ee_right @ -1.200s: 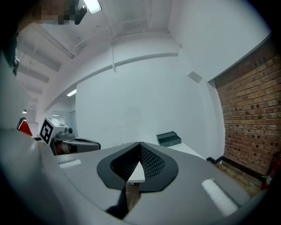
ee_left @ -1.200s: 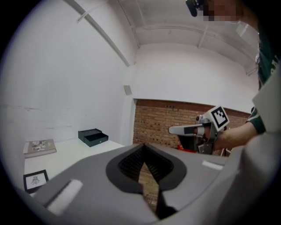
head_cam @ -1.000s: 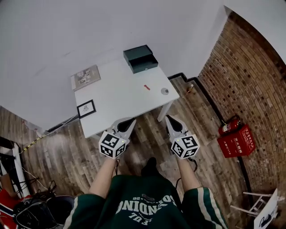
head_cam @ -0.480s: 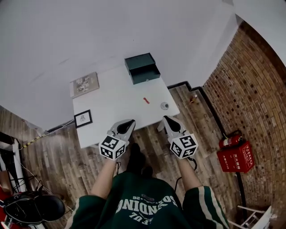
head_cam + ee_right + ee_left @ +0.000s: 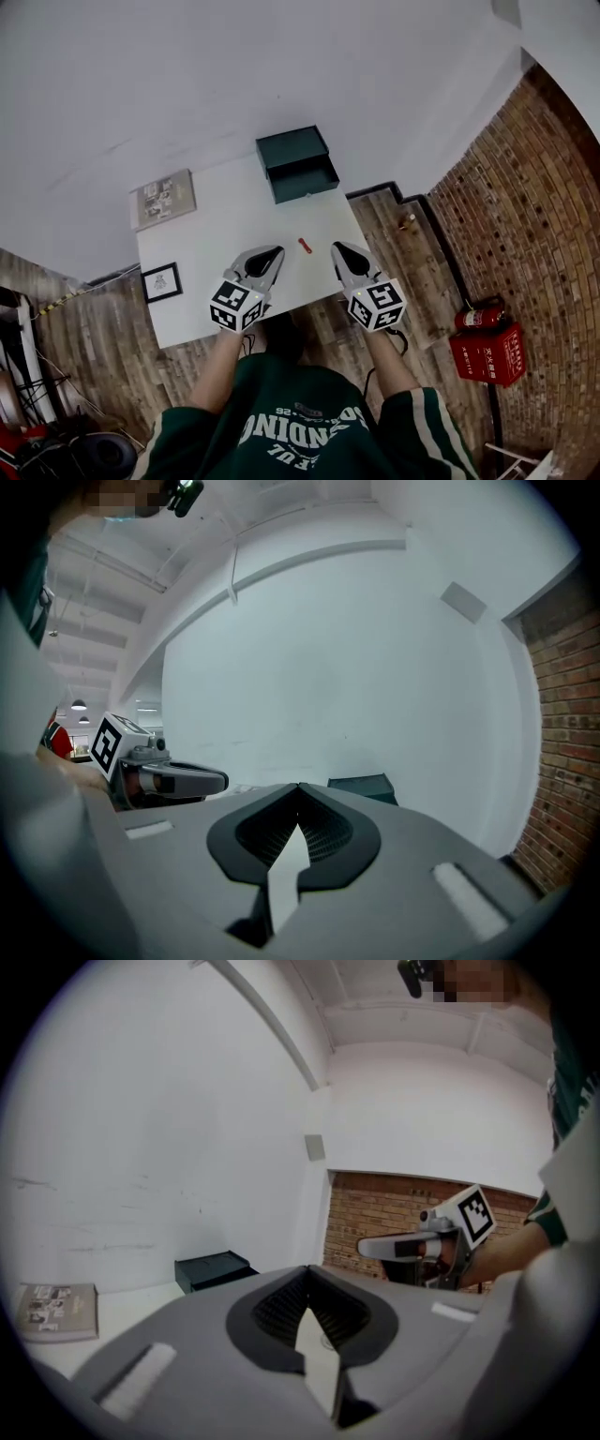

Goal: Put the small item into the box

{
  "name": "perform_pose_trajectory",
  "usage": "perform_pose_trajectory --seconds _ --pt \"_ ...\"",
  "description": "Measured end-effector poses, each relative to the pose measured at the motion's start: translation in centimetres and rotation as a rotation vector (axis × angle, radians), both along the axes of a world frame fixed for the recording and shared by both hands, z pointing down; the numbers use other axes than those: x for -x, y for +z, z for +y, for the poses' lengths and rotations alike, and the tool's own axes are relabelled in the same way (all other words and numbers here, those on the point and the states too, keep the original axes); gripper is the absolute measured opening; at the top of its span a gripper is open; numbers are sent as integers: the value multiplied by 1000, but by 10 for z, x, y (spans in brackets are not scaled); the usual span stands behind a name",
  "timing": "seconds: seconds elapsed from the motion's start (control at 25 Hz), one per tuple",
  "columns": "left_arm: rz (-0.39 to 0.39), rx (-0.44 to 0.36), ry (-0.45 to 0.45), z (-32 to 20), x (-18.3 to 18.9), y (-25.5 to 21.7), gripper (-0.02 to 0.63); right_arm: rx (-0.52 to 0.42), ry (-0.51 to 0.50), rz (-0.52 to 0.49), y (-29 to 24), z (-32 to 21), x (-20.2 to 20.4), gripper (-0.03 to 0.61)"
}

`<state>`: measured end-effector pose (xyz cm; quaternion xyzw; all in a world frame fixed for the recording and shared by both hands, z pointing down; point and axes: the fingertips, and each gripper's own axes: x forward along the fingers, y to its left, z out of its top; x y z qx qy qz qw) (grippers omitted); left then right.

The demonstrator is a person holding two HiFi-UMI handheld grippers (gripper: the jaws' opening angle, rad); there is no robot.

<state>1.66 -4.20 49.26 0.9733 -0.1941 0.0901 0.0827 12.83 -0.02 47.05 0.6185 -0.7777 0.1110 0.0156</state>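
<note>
In the head view a small red item point(image 5: 305, 246) lies on the white table point(image 5: 225, 234), between my two grippers. A dark green box point(image 5: 295, 161) with its drawer pulled out stands at the table's far edge. My left gripper point(image 5: 269, 254) hovers just left of the red item, shut and empty. Just right of the item my right gripper point(image 5: 339, 251) is shut and empty too. The box point(image 5: 214, 1269) also shows ahead in the left gripper view, past my left gripper point(image 5: 307, 1269). In the right gripper view the box point(image 5: 361, 786) lies beyond my right gripper point(image 5: 298, 787).
A booklet point(image 5: 162, 199) lies at the table's far left and a small framed picture point(image 5: 161, 280) at its near left corner. A brick wall point(image 5: 525, 206) runs along the right, with a fire extinguisher point(image 5: 473, 317) and a red case point(image 5: 487, 354) on the wooden floor.
The person has stepped up to the table. Both grippers moved forward from over the floor to over the table's near edge, either side of the red item. Both stayed shut.
</note>
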Motion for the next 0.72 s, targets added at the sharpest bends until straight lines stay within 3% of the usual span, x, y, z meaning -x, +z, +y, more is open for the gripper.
perform_pose_trajectory --seconds 0.32,0.56,0.72 --pt "19 -19 -8 -100 -18 -10 52 39 -38 16 6 -102 -6 2" --pt "11 13 -33 -129 -29 2 54 48 -75 23 10 -140 -17 2" --pt "2 25 -97 -145 -28 7 54 40 -120 21 13 -165 -20 2"
